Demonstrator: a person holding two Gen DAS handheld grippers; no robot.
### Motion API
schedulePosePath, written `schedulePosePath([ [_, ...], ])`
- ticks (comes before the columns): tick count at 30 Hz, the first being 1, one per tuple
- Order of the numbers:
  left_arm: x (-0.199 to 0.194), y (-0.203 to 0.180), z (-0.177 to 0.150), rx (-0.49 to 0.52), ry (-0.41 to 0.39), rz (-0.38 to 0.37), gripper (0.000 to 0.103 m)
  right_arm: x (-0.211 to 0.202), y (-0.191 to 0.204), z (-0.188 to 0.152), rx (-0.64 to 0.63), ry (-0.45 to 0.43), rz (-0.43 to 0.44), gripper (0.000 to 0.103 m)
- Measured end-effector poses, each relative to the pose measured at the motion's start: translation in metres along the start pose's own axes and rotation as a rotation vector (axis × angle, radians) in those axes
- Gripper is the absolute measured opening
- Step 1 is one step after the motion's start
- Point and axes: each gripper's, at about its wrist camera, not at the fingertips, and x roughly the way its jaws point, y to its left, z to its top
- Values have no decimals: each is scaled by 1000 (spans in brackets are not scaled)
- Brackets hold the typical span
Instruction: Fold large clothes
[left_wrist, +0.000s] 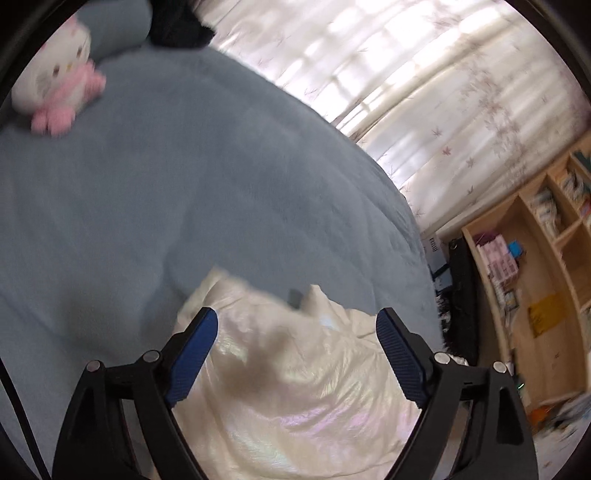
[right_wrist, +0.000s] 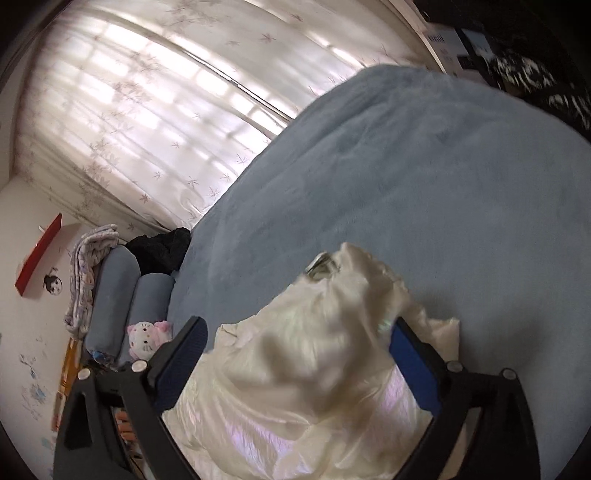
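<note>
A shiny cream, pearly garment (left_wrist: 291, 373) lies crumpled on the blue-grey bed cover (left_wrist: 192, 192). My left gripper (left_wrist: 297, 325) is open, its blue-padded fingers spread wide above the garment, holding nothing. In the right wrist view the same garment (right_wrist: 306, 369) lies bunched on the bed cover (right_wrist: 424, 177), with a dark label or tag (right_wrist: 321, 266) at its far end. My right gripper (right_wrist: 297, 339) is open too, its fingers on either side of the cloth and not clamped on it. The views are motion-blurred.
A white and pink plush cat (left_wrist: 59, 88) and blue pillows (right_wrist: 125, 295) lie at the head of the bed beside dark clothing (right_wrist: 162, 251). Light floral curtains (left_wrist: 424, 81) hang behind the bed. A wooden shelf unit (left_wrist: 535, 280) stands at its foot.
</note>
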Motion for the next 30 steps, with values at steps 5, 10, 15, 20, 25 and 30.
schedulePosePath([
  [5, 6, 3, -8, 185, 37, 100, 86, -4, -7, -1, -133, -12, -110, 97],
  [10, 36, 21, -23, 272, 154, 161, 86, 9, -36, -4, -172, 35, -156, 97],
  [15, 64, 42, -31, 239, 208, 126, 86, 38, -49, -8, -166, 106, -96, 97],
  [20, 89, 54, -36, 185, 257, 94, 86, 80, -51, -18, -167, 207, -77, 97],
  [25, 85, 37, -46, 245, 198, 136, 31, 91, -58, -26, -102, 197, -65, 57],
  [30, 57, 7, -46, 292, 98, 223, 11, 65, -32, -34, -198, 85, -179, 22],
])
